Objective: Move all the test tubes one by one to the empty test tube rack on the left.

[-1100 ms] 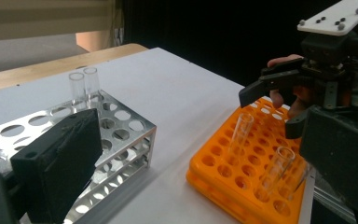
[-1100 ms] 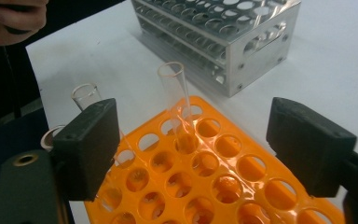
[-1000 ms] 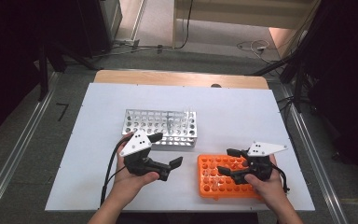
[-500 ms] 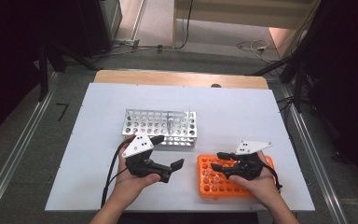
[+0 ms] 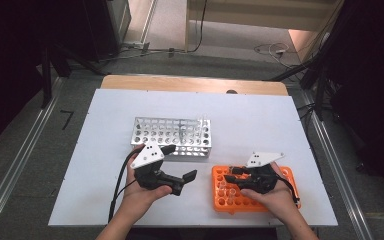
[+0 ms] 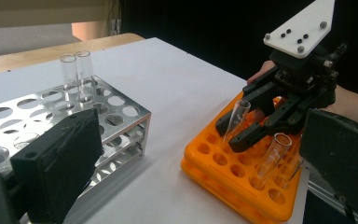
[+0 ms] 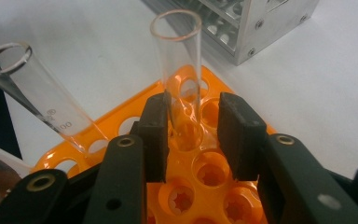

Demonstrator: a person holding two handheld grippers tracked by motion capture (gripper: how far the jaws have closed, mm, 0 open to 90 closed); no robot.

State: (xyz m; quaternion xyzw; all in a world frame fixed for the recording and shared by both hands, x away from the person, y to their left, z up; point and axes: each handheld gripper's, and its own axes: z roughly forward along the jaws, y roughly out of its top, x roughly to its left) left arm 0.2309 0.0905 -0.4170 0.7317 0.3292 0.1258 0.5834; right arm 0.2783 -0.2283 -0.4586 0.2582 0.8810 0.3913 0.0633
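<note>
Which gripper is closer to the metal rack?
Left. The left gripper sits right beside the metal rack's near edge, while the right gripper is farther off, over the orange rack, jaws around a glass tube.

Leaning tube's [image 7: 32, 100] foot behind claw [image 7: 192, 135]

Two racks on the table [image 5: 105, 150]

The metal rack [image 5: 172, 136] stood behind the left gripper [image 5: 180, 172]; the plastic rack [image 5: 232, 200] lay near its right, test tube [image 7: 179, 93] in it between the right gripper [image 7: 191, 135] pads.
</note>
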